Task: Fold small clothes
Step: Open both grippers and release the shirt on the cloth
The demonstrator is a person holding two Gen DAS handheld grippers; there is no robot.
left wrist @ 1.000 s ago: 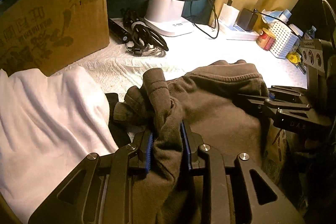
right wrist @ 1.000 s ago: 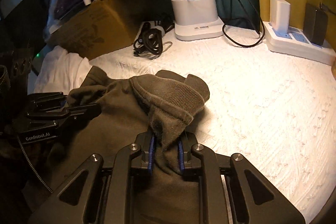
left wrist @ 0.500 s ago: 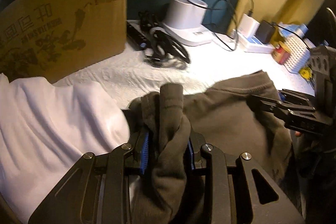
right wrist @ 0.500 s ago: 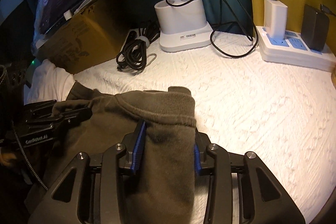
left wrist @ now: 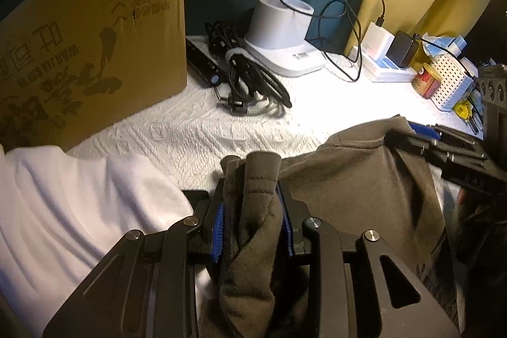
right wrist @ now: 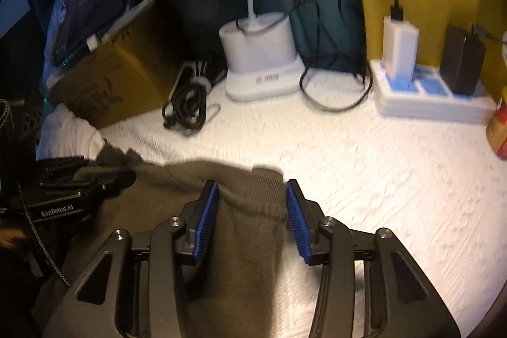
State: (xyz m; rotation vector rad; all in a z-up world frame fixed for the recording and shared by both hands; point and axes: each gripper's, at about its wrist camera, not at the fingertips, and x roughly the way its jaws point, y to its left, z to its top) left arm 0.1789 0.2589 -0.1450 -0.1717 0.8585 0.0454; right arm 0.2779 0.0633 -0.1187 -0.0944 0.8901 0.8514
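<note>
Olive garment [left wrist: 364, 179] bunched in left gripper [left wrist: 252, 213], right gripper [right wrist: 252, 209] released, white cloth [left wrist: 79, 205] beside.

My left wrist camera sits low behind the left claw [left wrist: 252, 214], close above the desk [left wrist: 190, 129], facing the back wall; the cardboard box [left wrist: 92, 53] fills its left side and the right claw [left wrist: 443, 144] enters at its right edge. My right wrist camera sits equally low behind the right claw [right wrist: 252, 211], facing the same wall from further right, with the left claw [right wrist: 95, 176] at its left edge. Both views share the olive garment [left wrist: 364, 179] [right wrist: 247, 243], lamp base [left wrist: 282, 43] [right wrist: 259, 65], coiled cable [left wrist: 250, 78] [right wrist: 190, 103] and power strip [left wrist: 389, 68] [right wrist: 434, 100].
</note>
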